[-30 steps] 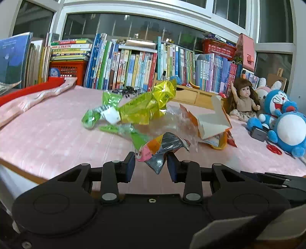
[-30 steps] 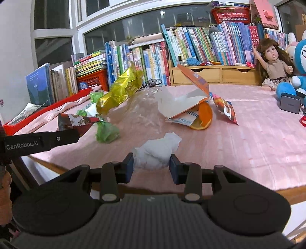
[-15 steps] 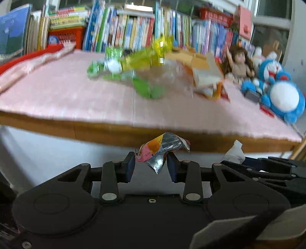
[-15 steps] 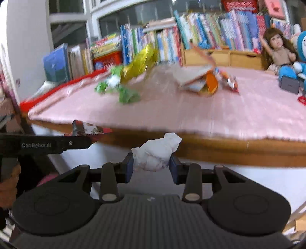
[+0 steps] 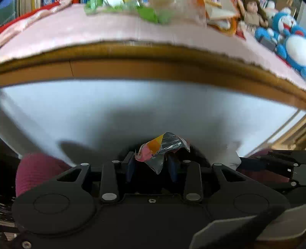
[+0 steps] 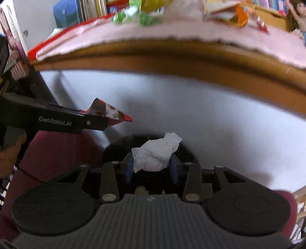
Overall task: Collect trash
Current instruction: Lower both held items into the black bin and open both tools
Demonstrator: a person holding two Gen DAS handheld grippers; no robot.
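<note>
1. The left tool [image 5: 152, 164] is clamped on a crumpled silver, pink and orange foil wrapper [image 5: 161, 148]; the right tool [image 6: 152, 165] grips a wadded white tissue [image 6: 155, 154].
2. Both are held below the edge of the pink-clothed wooden surface [image 5: 145, 68], where more green and orange litter [image 6: 141, 17] lies.
3. This looks like the carry-to-bin step. No bin shows, so the next move calls for finding one, then opening both tools over it.

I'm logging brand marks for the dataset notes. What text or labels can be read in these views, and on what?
"GenRobot.AI": white lettering on the side of the left tool, seen in the right wrist view.
Print on the foil wrapper it grips: too crumpled to read.
Book spines behind the table: too blurred to read.
The crumpled tissue in the right tool: no text.
</note>
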